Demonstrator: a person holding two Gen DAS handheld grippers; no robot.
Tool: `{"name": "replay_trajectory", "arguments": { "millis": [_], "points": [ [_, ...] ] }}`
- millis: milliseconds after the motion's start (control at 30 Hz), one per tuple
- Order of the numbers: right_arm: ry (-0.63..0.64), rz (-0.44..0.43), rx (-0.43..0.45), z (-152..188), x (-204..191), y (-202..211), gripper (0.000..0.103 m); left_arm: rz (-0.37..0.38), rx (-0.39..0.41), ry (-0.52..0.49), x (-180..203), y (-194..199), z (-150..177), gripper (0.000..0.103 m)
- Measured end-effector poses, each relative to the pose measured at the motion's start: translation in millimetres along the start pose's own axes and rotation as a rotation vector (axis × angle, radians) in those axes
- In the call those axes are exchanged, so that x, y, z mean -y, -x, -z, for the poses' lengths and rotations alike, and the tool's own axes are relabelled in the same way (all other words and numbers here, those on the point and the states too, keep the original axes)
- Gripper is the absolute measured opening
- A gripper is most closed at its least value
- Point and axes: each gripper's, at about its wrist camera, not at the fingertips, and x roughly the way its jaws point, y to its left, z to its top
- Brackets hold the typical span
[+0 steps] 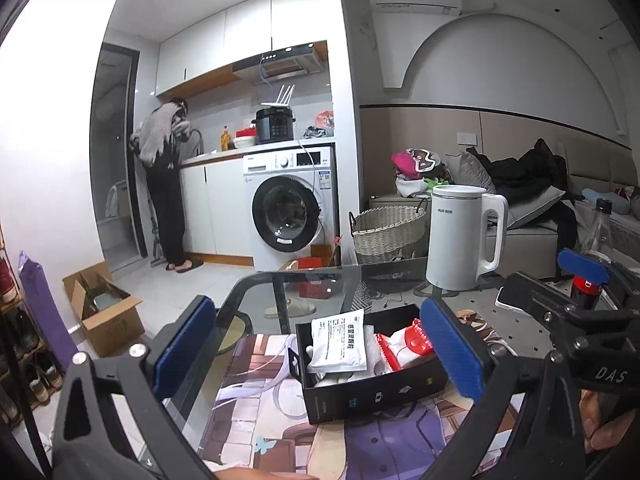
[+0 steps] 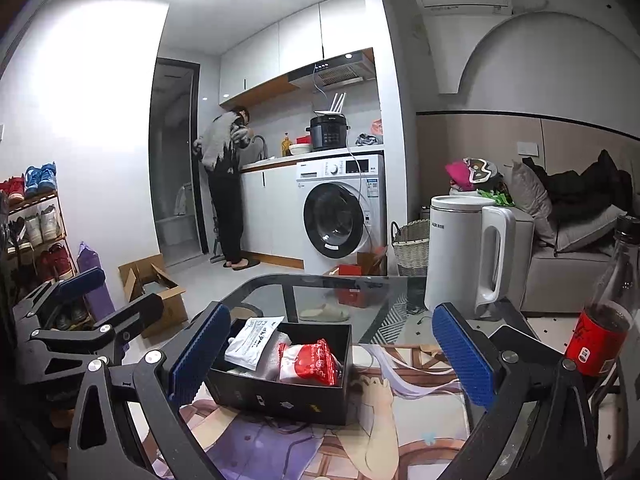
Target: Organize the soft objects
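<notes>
Left wrist view: left gripper spread wide, blue pads empty, hovering over the black box, which sits on a printed mat on the glass table. Box holds soft packs: white pouch propped at its left end, red-and-white packet just beside it to the right, more white stuff underneath, can't tell what. Right gripper enters from the right edge, only one blue pad clearly visible from here, nothing seen in it. White kettle stands beyond the box, cola bottle behind the right gripper. Right wrist view: right gripper wide too, pads empty, box sits toward its left finger. Same white pouch and red-and-white packet inside, touching. Left gripper seen at left, apart and empty. Kettle ahead right, cola bottle far right, near the table edge. Background: person standing at the counter, washing machine, wicker basket, cardboard box on the floor.
</notes>
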Motion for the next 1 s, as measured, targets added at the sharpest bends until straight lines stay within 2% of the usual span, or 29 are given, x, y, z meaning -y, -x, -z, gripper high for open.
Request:
{"name": "replay_trajectory", "arguments": {
  "millis": [1000],
  "points": [
    [0.002,0.034,0.012,-1.2,3.0,1.6,0.103,0.003,-0.015,0.019,2.3,-1.9,0.8,0.103]
  ]
}}
